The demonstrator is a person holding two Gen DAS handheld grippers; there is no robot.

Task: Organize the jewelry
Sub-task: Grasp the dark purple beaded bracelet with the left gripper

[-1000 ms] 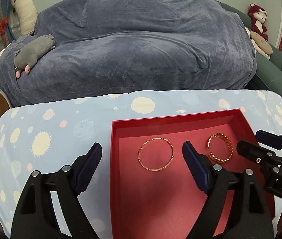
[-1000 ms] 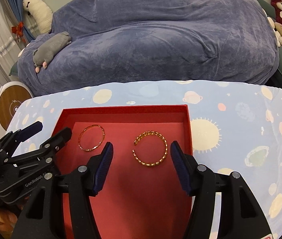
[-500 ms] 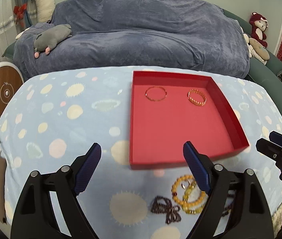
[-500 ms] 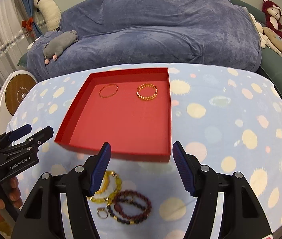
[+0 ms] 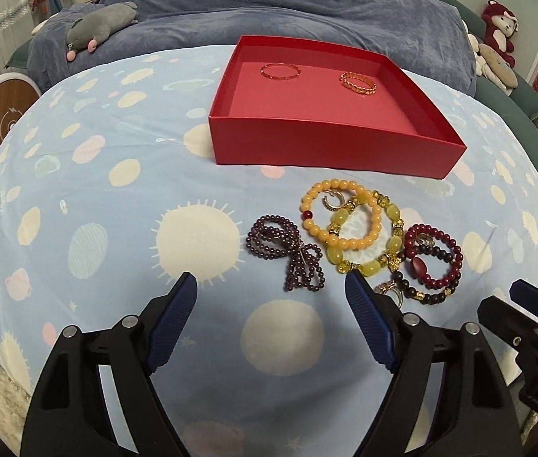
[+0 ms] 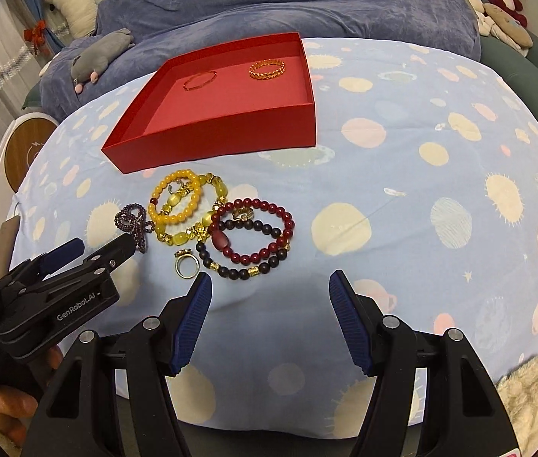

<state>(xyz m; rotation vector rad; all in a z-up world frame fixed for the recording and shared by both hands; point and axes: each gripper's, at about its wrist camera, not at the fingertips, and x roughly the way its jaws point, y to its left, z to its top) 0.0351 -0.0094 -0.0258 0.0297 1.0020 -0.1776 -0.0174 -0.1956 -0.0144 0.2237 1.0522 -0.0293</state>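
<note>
Jewelry lies in a loose heap ahead of both my grippers on the planet-print cloth. My left gripper has its jaws apart and closing, with only bare cloth between them; just beyond its tips sits the purple bead strand (looped over itself like a bow), and past its right finger the yellow bead bracelet overlaps a chunkier yellow-green one. My right gripper stands with jaws wide and empty too. Just ahead of its left finger is a gold ring, touching nothing I hold, and beyond it the dark red bracelet lies over a black bead bracelet. Farther off, past the heap, the red box holds a thin gold bangle and a chain-link gold bangle, well apart from each other.
</note>
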